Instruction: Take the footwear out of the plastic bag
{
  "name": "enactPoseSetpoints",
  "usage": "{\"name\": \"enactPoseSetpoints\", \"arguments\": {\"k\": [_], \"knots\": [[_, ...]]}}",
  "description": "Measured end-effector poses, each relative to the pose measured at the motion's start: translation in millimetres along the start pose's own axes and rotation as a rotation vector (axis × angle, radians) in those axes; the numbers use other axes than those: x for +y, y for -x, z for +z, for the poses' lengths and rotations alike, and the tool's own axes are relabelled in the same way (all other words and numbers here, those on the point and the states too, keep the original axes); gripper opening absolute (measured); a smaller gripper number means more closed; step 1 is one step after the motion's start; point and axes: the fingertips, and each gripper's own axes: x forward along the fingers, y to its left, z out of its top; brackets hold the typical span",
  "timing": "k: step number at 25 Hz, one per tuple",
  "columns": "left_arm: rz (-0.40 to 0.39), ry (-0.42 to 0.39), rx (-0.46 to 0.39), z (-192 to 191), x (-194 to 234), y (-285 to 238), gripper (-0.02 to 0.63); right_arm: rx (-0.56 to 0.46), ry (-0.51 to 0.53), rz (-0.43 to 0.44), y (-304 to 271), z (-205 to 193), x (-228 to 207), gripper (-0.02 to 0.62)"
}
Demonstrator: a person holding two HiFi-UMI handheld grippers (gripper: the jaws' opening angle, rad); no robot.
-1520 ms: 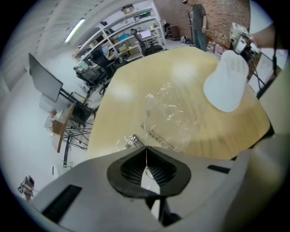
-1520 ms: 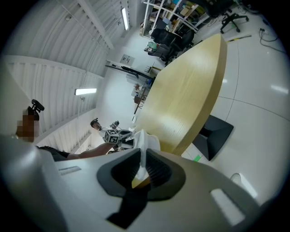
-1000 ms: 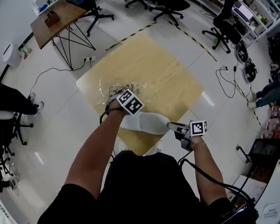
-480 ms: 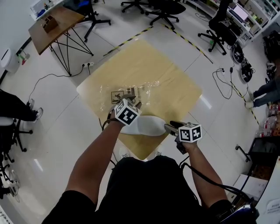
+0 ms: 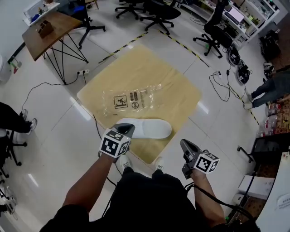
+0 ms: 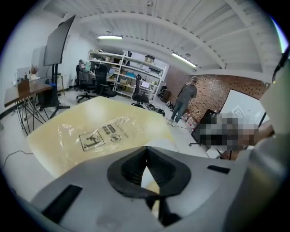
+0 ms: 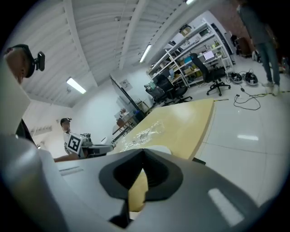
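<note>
A white shoe (image 5: 145,128) lies on its own on the yellow wooden table (image 5: 181,90), near the front edge. The clear plastic bag (image 5: 131,97) lies flat and empty behind it, printed labels up. My left gripper (image 5: 127,130) hovers at the shoe's left end, jaws shut and holding nothing. My right gripper (image 5: 185,145) hangs off the table's front right, apart from the shoe, shut and empty too. In the left gripper view the bag (image 6: 102,133) and a bit of the shoe (image 6: 163,144) show beyond the shut jaws. In the right gripper view the shoe (image 7: 157,148) and the bag (image 7: 145,131) show.
Office chairs (image 5: 156,13) stand behind the table, and a small wooden desk (image 5: 45,29) on black legs at the far left. Cables (image 5: 222,86) run over the white floor at the right. A person (image 5: 267,88) stands at the right edge. Shelves (image 6: 127,77) line the far wall.
Both grippers have let go of the shoe and drawn back toward me. The shoe now lies free on the table, and the bag lies flat behind it.
</note>
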Motion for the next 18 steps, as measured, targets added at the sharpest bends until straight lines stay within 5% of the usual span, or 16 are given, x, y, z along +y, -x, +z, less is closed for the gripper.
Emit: {"name": "enactPoseSetpoints", "arguments": {"k": [7, 14, 18], "knots": [[-0.004, 0.204, -0.020, -42.0, -66.0, 41.9, 0.006, 0.021, 0.045, 0.120, 38.5, -7.7, 45.7, 0.000], [0.142, 0.288, -0.185, -56.6, -132.4, 85.1, 0.006, 0.111, 0.311, 0.247, 81.2, -33.8, 70.7, 0.000], [0.217, 0.250, -0.253, -66.4, -187.4, 107.7, 0.006, 0.116, 0.394, 0.296, 124.8, -38.4, 68.0, 0.000]]}}
